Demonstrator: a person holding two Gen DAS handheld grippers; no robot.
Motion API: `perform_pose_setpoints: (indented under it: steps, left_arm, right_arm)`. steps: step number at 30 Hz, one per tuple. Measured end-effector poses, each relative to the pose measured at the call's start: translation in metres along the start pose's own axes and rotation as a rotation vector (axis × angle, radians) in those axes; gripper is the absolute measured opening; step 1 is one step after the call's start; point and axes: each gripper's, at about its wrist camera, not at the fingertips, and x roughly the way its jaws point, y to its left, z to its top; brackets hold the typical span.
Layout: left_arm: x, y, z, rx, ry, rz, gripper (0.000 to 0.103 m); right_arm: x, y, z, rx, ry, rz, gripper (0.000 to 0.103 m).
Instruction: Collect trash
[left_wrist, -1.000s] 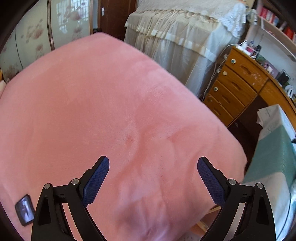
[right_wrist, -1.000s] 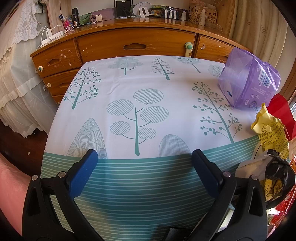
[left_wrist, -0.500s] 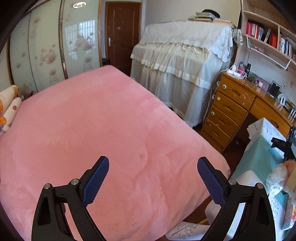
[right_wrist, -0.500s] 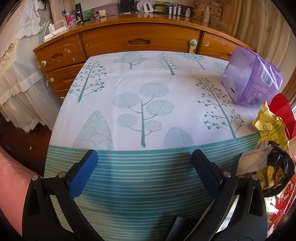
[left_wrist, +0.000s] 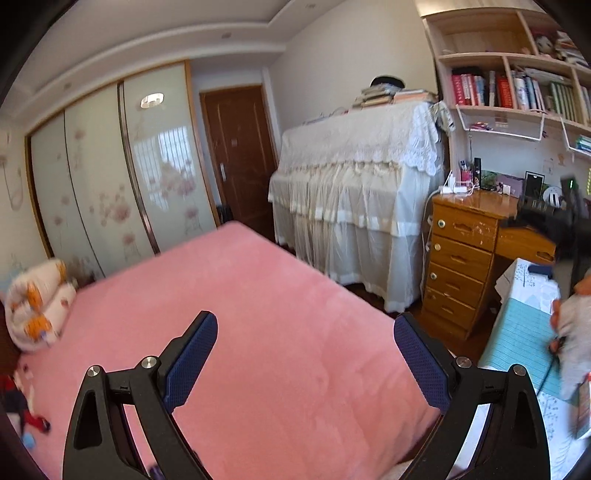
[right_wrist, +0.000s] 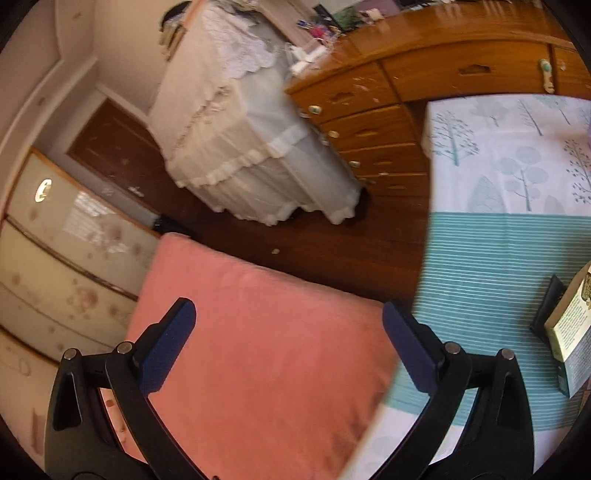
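My left gripper (left_wrist: 306, 358) is open and empty, held above the pink bed (left_wrist: 258, 332). My right gripper (right_wrist: 288, 350) is also open and empty, tilted over the bed's corner (right_wrist: 258, 332) beside the tree-print tablecloth (right_wrist: 498, 240). A printed carton (right_wrist: 569, 328) lies at the right edge of that table, next to a flat black object (right_wrist: 548, 310). A small pale scrap (right_wrist: 275, 251) lies on the wooden floor. At the left wrist view's right edge, a blurred grey and orange shape (left_wrist: 572, 328) hangs over the table.
A lace-covered piano (left_wrist: 354, 206) and a wooden dresser (left_wrist: 458, 266) stand beyond the bed. A rolled pillow (left_wrist: 37, 310) and small toys (left_wrist: 26, 410) lie at the bed's left. Sliding wardrobe doors (left_wrist: 110, 184) and a brown door (left_wrist: 240, 155) line the far wall.
The left gripper has tilted up from the bed surface to face the room. The right gripper has swung left off the table toward the bed; the purple bag and wrappers have left its view.
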Motion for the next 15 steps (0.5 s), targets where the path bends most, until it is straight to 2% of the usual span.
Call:
perform_pose_setpoints:
  steps: [2,6,9,12,15]
  left_arm:
    - [-0.020,0.009,0.016,0.007,-0.040,-0.012,0.098]
    - [-0.058,0.044,0.035,-0.029,-0.110,-0.089,0.098]
    - [-0.081,0.074,0.042,0.011,-0.145,-0.139,0.098]
    - [-0.107,0.109,0.039,0.059,-0.146,-0.140,0.098]
    - [-0.127,0.147,0.029,0.057,-0.162,-0.165,0.098]
  right_arm:
    - [-0.034,0.035,0.001,-0.044,-0.032,0.083,0.100]
    - [-0.114,0.096,-0.001,-0.085,-0.125,0.208,0.100]
    - [-0.183,0.134,-0.014,-0.099,-0.227,0.244,0.101]
    - [-0.245,0.165,-0.040,-0.109,-0.317,0.266,0.101]
    - [-0.295,0.191,-0.073,-0.127,-0.364,0.277,0.102]
